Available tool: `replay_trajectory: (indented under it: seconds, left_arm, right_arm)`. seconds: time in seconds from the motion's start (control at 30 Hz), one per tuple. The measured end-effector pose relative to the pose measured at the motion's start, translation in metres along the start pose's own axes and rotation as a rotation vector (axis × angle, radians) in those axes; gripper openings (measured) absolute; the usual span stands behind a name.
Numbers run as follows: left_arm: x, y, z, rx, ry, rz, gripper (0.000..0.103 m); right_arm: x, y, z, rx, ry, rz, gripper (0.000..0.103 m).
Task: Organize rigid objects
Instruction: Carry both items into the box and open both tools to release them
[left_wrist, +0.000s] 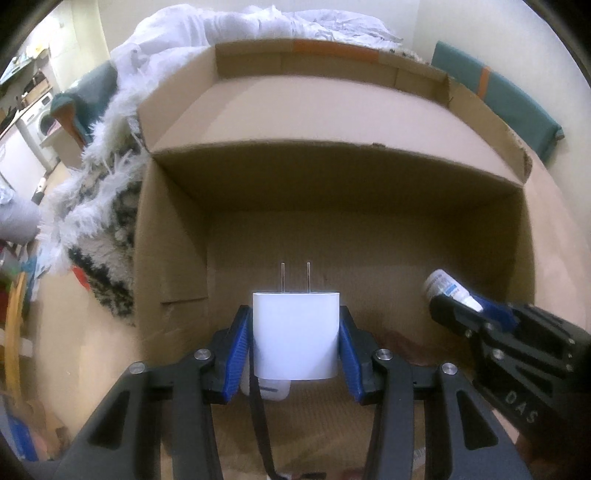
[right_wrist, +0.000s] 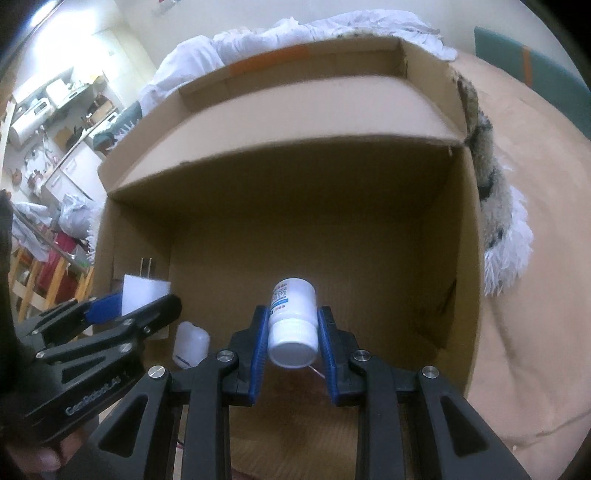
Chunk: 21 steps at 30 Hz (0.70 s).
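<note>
I hold the white charger (left_wrist: 295, 334) in my left jaws and the pill bottle (right_wrist: 291, 319) in my right, both over the cardboard box (left_wrist: 332, 229); next I lower and release.

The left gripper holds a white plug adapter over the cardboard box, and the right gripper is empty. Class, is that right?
Not quite. The right gripper is shut on a white pill bottle, as the right wrist view shows. The left gripper does hold the plug adapter over the cardboard box.
</note>
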<state>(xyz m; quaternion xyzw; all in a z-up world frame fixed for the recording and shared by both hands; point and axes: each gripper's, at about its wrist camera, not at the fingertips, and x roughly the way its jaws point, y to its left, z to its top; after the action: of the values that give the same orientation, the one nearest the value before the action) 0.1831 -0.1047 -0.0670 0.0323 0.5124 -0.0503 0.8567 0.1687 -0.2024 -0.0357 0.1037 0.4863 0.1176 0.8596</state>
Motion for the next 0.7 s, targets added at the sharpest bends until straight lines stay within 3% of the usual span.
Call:
replay_trajectory:
  seconds: [0.4,0.7]
  left_arm:
    - [0.024,0.008,0.002,-0.020,0.044,-0.014,0.041]
    - [0.024,0.008,0.002,-0.011,0.052,-0.026,0.041]
  right_arm:
    - [0.018,-0.014,-0.005,0.057,0.082,-0.038,0.028]
    - [0.018,-0.016,-0.003,0.064,0.074,-0.028,0.028]
